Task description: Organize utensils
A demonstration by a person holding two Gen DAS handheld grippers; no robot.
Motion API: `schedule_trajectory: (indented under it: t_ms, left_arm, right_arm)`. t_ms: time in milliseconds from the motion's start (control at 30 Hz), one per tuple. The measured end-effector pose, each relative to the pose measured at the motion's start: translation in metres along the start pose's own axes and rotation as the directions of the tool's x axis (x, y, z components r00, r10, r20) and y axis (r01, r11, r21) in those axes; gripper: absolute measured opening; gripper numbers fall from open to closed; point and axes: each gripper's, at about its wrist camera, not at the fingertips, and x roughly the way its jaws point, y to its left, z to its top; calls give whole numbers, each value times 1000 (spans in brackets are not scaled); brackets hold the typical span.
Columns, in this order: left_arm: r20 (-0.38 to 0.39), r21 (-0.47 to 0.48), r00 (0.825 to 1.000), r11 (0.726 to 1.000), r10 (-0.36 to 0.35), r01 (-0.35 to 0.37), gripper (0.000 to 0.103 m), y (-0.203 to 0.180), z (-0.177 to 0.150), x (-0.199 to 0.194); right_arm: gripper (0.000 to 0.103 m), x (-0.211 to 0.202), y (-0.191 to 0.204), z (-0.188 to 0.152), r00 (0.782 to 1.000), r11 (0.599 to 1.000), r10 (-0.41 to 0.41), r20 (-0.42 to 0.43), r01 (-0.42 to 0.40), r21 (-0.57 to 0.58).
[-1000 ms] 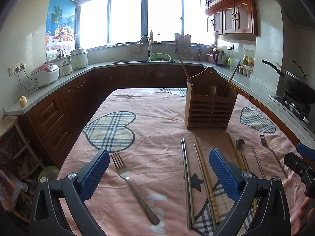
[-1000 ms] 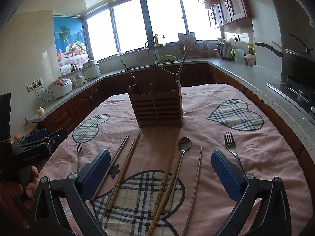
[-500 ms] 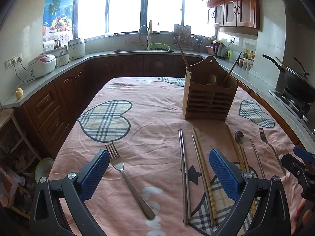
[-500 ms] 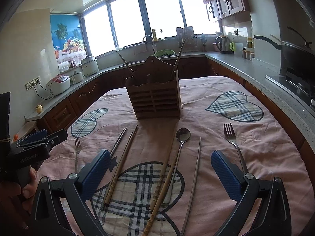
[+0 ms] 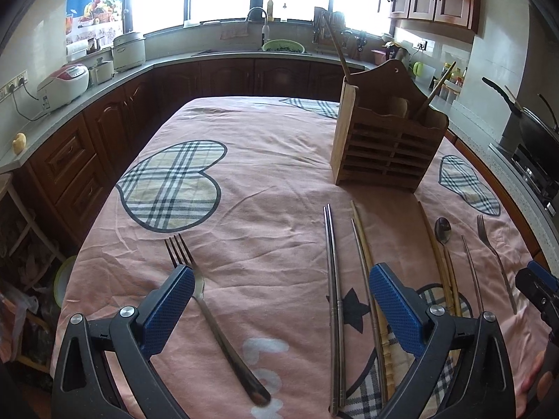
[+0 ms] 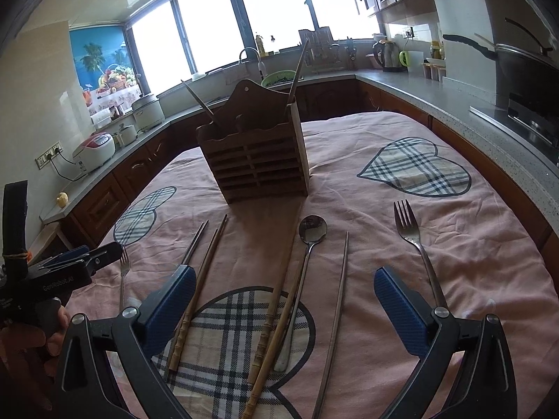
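A wooden utensil holder (image 5: 387, 150) (image 6: 256, 160) stands on the pink tablecloth with two chopsticks leaning out of it. Loose on the cloth lie a fork (image 5: 209, 310) under my left gripper, a metal chopstick pair (image 5: 333, 296), wooden chopsticks (image 5: 367, 262) (image 6: 276, 300), a spoon (image 5: 443, 230) (image 6: 307, 262), a single metal chopstick (image 6: 339, 300) and a second fork (image 6: 415, 248). My left gripper (image 5: 281, 309) is open and empty just above the cloth. My right gripper (image 6: 284, 309) is open and empty over the spoon and chopsticks.
The table (image 5: 262, 174) is ringed by dark cabinets and a grey counter with a rice cooker (image 5: 63, 83), a sink (image 5: 283, 47) and a wok on the stove (image 5: 534, 125). The left gripper also shows in the right wrist view (image 6: 80, 262).
Both grippers have tilted down and come lower and closer to the cloth. The left one now has its left finger over the fork. Nothing was picked up.
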Motion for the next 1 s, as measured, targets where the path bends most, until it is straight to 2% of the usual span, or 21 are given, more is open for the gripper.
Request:
schedule_trajectory:
  t_ms: [67, 167, 267, 333, 467, 533, 633, 700, 867, 1000]
  left_arm:
    - [-22, 1, 1000, 1000, 1, -1, 95, 1, 5, 11]
    - [-56, 4, 998, 1000, -3, 3, 85, 1, 15, 27]
    - [-78, 4, 997, 1000, -3, 3, 83, 0, 24, 45]
    - [-91, 9, 996, 1000, -3, 4, 82, -3, 30, 55]
    - [-121, 19, 992, 1000, -14, 17, 70, -7, 43, 79]
    - [-135, 18, 991, 1000, -22, 24, 68, -8, 49, 90]
    - [-152, 21, 988, 999, -30, 34, 65, -9, 56, 106]
    - [-167, 28, 986, 999, -30, 35, 63, -11, 59, 117]
    - [-209, 43, 977, 997, -54, 64, 58, -17, 64, 141]
    - [-230, 74, 973, 996, -34, 53, 50, -24, 62, 158]
  right_arm:
    - [101, 4, -5, 3, 1000, 1000, -8, -8, 8, 13]
    - [91, 14, -12, 8, 999, 999, -25, -32, 26, 25]
    - [78, 25, -17, 14, 998, 999, -33, -57, 35, 33]
    - [66, 33, -18, 18, 997, 999, -19, -77, 22, 40]
    - [53, 53, -12, 28, 994, 1000, 14, -112, -10, 29]
    - [41, 67, -9, 35, 990, 999, 36, -136, -32, 27]
    - [32, 88, -3, 43, 984, 998, 61, -168, -59, 19]
    - [31, 102, 1, 47, 980, 997, 71, -187, -71, 8]
    - [31, 135, -2, 55, 972, 999, 36, -232, -39, -6]
    - [31, 151, -9, 57, 966, 1000, 17, -259, -19, -3]
